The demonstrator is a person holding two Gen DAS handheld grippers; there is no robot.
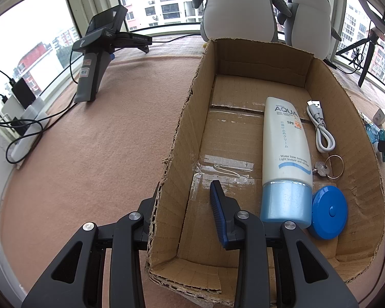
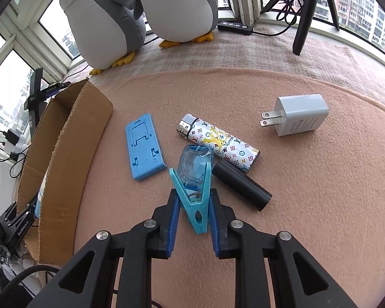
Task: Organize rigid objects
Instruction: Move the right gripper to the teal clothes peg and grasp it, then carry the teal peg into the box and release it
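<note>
Clothespin (image 2: pixel 196 200) grasped by right hand-held gripper (image 2: pixel 193 205) | lighter (image 2: pixel 218 142), tube (image 2: pixel 241 186) beside

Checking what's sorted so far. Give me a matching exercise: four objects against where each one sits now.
Objects:
1. sunscreen tube
2. clothespin
3. wall charger
4. phone stand

Places:
A. on the cloth, far right, apart from the rest
B. between the right gripper's jaws
C. inside the cardboard box
D. on the cloth just outside the box wall

Pairs: 1-C, 2-B, 3-A, 4-D
</note>
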